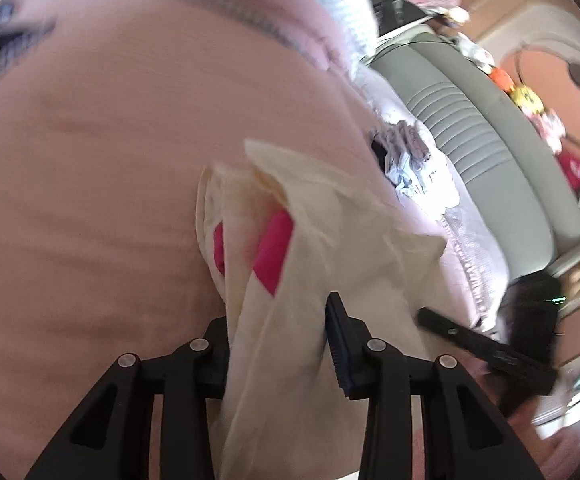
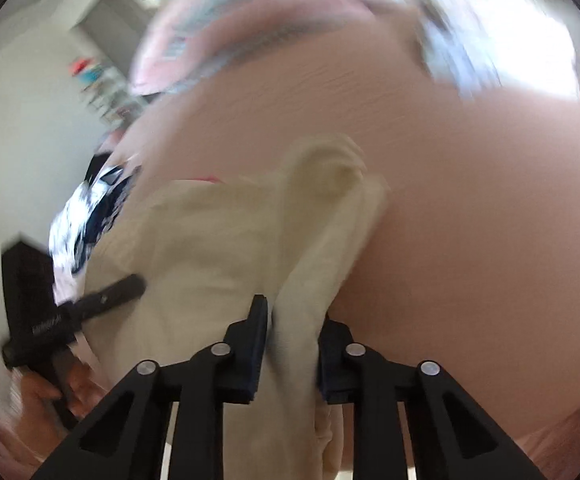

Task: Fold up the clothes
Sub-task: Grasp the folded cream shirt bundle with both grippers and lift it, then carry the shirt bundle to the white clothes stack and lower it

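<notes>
Cream garment with bright pink patches. Plain pale pink bedsheet. White and dark blue printed cloth. Grey-green ribbed couch. Black grippers with blue pads.

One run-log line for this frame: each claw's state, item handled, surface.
left claw: shut on cream garment | right claw: shut on cream garment | surface: pink bedsheet | fold: not yet done

left gripper clamped on bunched cream garment with magenta patches at lower centre, over pink bedsheet; right gripper lower right, grey sofa upper right.
</notes>
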`<state>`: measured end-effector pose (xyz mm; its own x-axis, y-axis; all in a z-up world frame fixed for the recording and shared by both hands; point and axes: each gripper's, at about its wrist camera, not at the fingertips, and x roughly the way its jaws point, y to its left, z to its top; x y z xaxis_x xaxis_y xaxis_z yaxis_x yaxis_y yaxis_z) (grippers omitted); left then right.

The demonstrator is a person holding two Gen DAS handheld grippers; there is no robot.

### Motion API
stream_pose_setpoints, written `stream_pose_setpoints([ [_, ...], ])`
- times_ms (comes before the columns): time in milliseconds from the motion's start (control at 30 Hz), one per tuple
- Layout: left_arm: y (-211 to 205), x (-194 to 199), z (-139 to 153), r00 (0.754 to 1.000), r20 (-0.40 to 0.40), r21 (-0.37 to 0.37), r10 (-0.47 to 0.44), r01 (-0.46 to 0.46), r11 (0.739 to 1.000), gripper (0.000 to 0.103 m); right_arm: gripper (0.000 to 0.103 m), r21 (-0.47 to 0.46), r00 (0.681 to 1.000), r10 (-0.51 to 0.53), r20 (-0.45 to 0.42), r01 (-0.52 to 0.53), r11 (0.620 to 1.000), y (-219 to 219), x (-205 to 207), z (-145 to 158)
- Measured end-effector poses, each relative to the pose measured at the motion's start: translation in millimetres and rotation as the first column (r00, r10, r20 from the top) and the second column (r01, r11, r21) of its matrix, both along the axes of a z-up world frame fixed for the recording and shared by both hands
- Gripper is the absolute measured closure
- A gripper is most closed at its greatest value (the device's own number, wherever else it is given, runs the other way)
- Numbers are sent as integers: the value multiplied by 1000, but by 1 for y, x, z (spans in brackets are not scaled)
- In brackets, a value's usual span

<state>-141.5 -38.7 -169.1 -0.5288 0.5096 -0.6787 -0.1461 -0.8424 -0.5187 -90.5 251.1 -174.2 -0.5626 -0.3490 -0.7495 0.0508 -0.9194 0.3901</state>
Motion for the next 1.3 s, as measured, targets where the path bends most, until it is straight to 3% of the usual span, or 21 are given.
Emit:
stream_pose_setpoints([
  [67,-6,3,8,999,-31,6,24,-23,1000,70,83,52,998,29,-62,-26,998,-7,5,13],
  [167,-16,-1,0,999,17,13,46,-46,999,70,83,36,998,-52,31,51,998,10,1,-4],
  [233,-21,-4,-11,996,71,54,59,-63,997,69,67,-21,984,-115,135,119,993,26,-1,-23],
  [300,-28,-8,-22,989,131,115,63,-78,990,62,66,-116,979,-125,160,145,983,42,3,-30],
  [367,-31,-14,-33,982,185,177,44,-78,981,56,65,-149,978,-114,174,140,979,44,0,-34],
  [467,-24,-15,-32,989,146,151,21,-44,987,56,63,-178,984,-71,163,100,979,33,-7,-36],
  [533,-20,-12,-23,993,117,119,19,-33,992,67,78,-156,988,-47,145,70,985,21,-12,-33],
  [633,-18,-3,-4,997,68,85,30,-36,996,75,88,-110,993,-42,111,54,992,7,-14,-21],
  [800,4,5,27,1000,-8,25,9,-9,1000,75,89,-100,997,-58,53,63,993,4,-10,8],
  [1067,65,-15,65,995,-48,-6,-87,86,996,75,89,-154,983,-176,47,181,971,60,3,38],
  [1300,162,-98,104,977,-86,39,-196,200,979,75,88,-113,973,-231,-12,228,967,159,-41,90],
])
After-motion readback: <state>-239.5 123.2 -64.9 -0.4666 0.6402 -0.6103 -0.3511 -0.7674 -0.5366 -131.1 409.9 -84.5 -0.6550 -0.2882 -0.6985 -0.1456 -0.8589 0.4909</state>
